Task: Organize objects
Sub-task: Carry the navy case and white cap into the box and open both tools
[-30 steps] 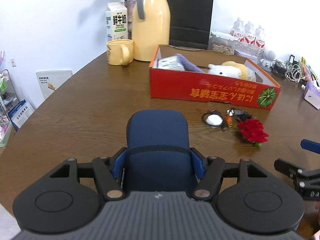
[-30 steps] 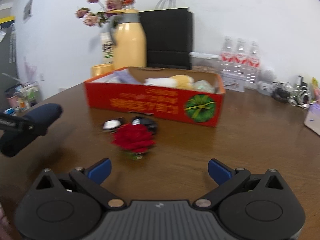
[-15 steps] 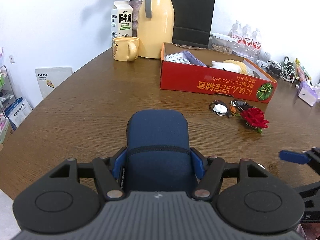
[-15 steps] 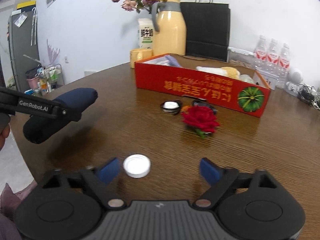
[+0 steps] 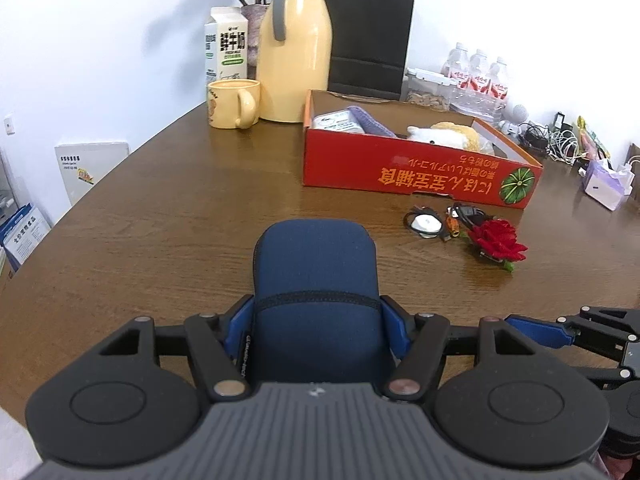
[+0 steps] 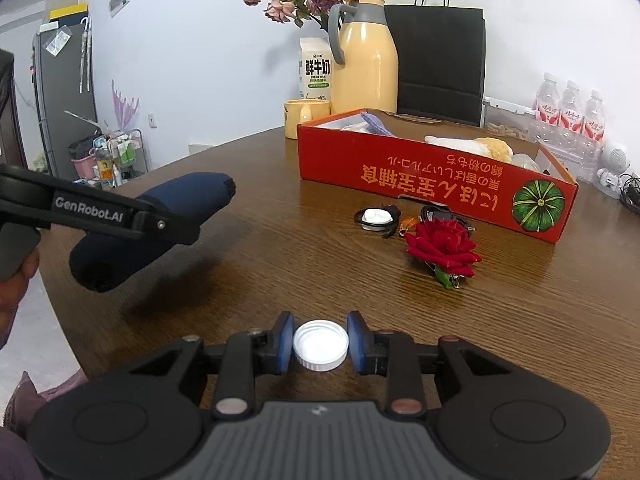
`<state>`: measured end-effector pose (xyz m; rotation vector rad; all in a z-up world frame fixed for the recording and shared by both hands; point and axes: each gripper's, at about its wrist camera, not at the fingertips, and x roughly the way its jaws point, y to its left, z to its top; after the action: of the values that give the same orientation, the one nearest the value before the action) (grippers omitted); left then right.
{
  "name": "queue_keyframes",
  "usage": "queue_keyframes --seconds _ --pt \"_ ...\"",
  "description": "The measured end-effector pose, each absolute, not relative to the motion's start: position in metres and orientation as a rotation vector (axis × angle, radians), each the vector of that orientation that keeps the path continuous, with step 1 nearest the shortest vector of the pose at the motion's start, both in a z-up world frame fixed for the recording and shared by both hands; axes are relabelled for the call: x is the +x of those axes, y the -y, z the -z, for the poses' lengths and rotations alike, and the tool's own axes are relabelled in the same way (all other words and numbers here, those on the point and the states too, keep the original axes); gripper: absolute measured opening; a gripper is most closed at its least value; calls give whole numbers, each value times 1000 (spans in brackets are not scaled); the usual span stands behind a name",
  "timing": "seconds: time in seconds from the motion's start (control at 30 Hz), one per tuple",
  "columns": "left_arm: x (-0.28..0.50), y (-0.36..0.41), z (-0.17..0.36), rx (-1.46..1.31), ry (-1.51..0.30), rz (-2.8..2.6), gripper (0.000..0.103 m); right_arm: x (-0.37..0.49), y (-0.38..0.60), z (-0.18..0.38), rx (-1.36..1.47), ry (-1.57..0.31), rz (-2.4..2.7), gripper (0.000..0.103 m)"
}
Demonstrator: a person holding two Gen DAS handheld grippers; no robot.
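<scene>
Right wrist view: right gripper (image 6: 320,343) low over the table (image 6: 520,320), jaws closing on a white cap (image 6: 320,345) lying flat between the blue pads (image 6: 285,342); a thin gap still shows each side, so the pads are not yet pressing. At 1 o'clock beyond the cap, a red rose (image 6: 442,249) lies on its side. Just past it, a white puck in a black ring (image 6: 375,217) and a tangle of black cable (image 6: 438,215). Farther, the red box (image 6: 436,184), open-topped, holding a plush toy (image 6: 476,145) and a purple cloth (image 6: 376,123). At 10 o'clock, the left gripper (image 6: 132,216) hangs above the table.

Left wrist view: left gripper (image 5: 316,328) clamped on a navy pouch (image 5: 316,280), pads on both sides, pouch pointing away. Far edge at 11 o'clock: mug (image 5: 234,103), milk carton (image 5: 225,44), yellow jug (image 5: 295,46), black bag (image 5: 368,36).
</scene>
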<state>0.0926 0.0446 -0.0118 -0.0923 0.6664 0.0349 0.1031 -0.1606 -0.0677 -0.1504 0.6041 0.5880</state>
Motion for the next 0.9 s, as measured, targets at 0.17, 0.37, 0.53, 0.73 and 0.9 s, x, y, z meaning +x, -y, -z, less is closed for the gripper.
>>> queue_keyframes --seconds 0.17,0.37,0.53,0.73,0.9 --pt "103 -34 5 -71 -650 -10 67 112 166 63 -129 -587 -574 27" --pt "125 -19 -10 -54 -614 26 67 132 171 42 -117 -514 -557 27" --pt "151 -6 -24 -60 -571 51 67 158 173 19 -110 -444 -533 27" --pt "197 2 -40 -78 -526 52 67 200 172 -1 -115 -393 -495 27" --pt "238 6 -49 -86 -500 43 67 242 171 -12 -118 -371 -464 27"
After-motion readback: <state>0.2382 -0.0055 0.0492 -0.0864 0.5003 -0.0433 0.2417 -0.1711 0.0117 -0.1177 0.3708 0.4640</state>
